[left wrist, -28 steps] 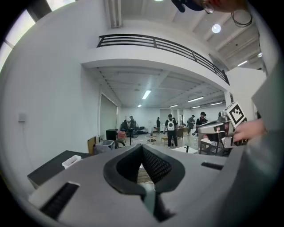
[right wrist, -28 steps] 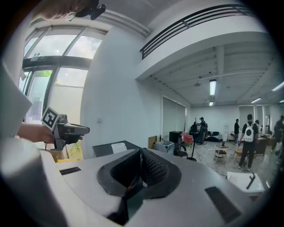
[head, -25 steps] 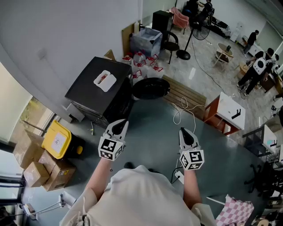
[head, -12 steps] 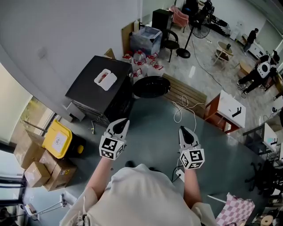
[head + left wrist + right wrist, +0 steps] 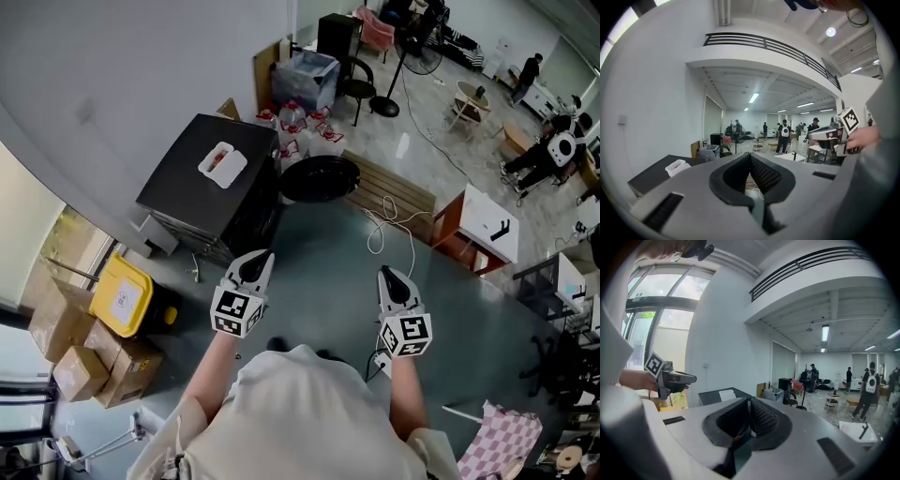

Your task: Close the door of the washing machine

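The black washing machine (image 5: 211, 183) stands by the white wall, with a small white tray (image 5: 222, 162) on its top. Its round dark door (image 5: 320, 179) hangs swung out at the machine's right front corner. My left gripper (image 5: 255, 262) is held in the air short of the machine, jaws shut and holding nothing. My right gripper (image 5: 392, 278) hovers level with it to the right, also shut and holding nothing. In the left gripper view the pads (image 5: 761, 172) meet, with the machine's top (image 5: 654, 171) low at the left. The right gripper view shows the machine (image 5: 712, 397) past its closed pads (image 5: 759, 416).
A yellow bin (image 5: 122, 298) and cardboard boxes (image 5: 80, 370) stand left of the machine. A wooden pallet (image 5: 398, 197), a white cable (image 5: 384, 234) and an orange-legged table (image 5: 483, 230) lie to the right. A clear crate (image 5: 305, 75) and chair (image 5: 361, 89) are behind; people stand far off.
Both grippers have stayed where they were, still shut. Only the head view has shifted a little.
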